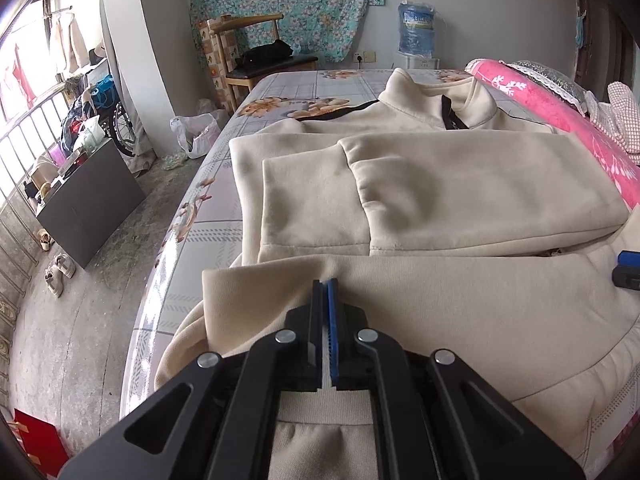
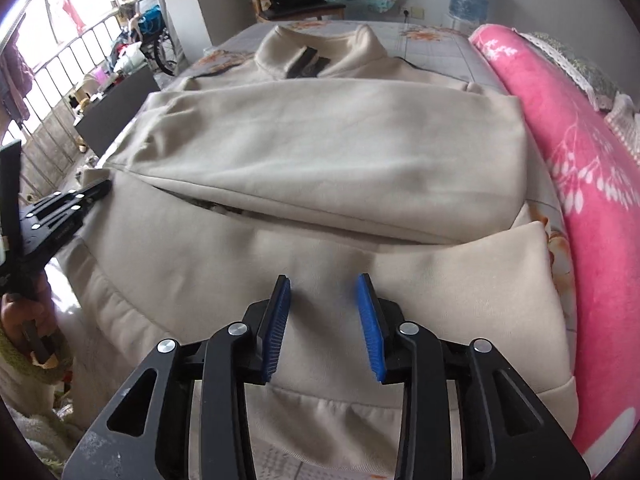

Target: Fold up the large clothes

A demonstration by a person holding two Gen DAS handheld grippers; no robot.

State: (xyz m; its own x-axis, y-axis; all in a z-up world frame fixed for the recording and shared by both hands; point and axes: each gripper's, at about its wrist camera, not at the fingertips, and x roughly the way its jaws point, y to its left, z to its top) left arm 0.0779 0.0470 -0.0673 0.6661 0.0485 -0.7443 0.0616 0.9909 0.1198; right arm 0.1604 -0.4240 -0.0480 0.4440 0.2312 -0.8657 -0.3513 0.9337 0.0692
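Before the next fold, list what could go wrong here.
1. The left tool is shut near the cream sweatshirt's hem, while the right tool stands open over the fabric, gripping nothing. Lifting now would likely raise one side only and skew the fold.
2. The folded sleeves lie loose across the chest and may slide out.
3. The hem hangs past the bed edge and could drag the garment off.

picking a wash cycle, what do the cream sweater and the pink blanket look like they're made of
Sweater: probably fleece-type knit, matte and softly napped, with ribbed hem and thick rounded folds. Blanket: likely plush synthetic, fuzzy pile with slight sheen and a white printed plant pattern.
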